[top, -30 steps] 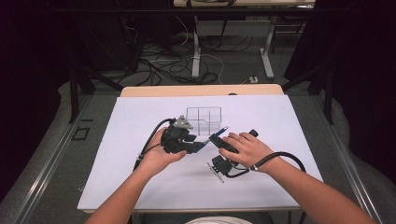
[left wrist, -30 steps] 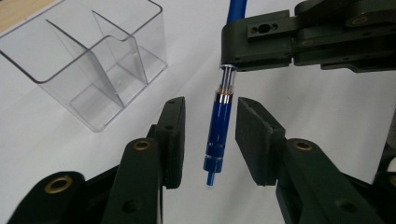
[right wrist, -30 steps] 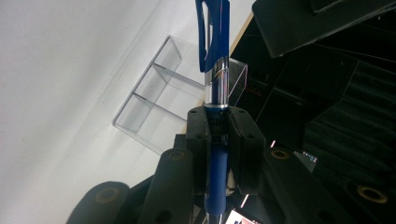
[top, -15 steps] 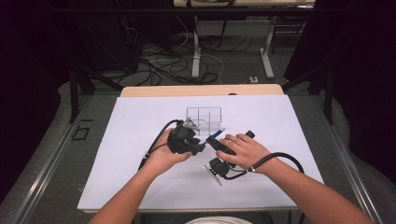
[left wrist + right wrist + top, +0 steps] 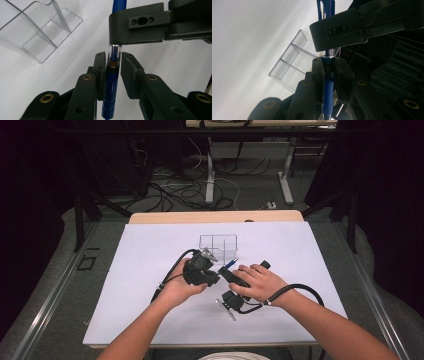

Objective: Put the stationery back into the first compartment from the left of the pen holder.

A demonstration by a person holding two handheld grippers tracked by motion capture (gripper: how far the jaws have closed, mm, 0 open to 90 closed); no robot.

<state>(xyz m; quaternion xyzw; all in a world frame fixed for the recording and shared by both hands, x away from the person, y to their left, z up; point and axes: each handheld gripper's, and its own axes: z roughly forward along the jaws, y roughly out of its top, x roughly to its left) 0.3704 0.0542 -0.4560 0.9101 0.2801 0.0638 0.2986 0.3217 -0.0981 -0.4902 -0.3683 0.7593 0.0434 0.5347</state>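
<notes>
The blue pen (image 5: 111, 82) sits clamped in the right gripper (image 5: 329, 72) – the left gripper (image 5: 113, 70) has just been closing around it, one pad touching, the other just clear

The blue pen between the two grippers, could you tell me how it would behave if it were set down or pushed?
The blue pen looks round and smooth, so it would probably roll and might slip. Its straight barrel suggests stiffness, and it seems light.
</notes>
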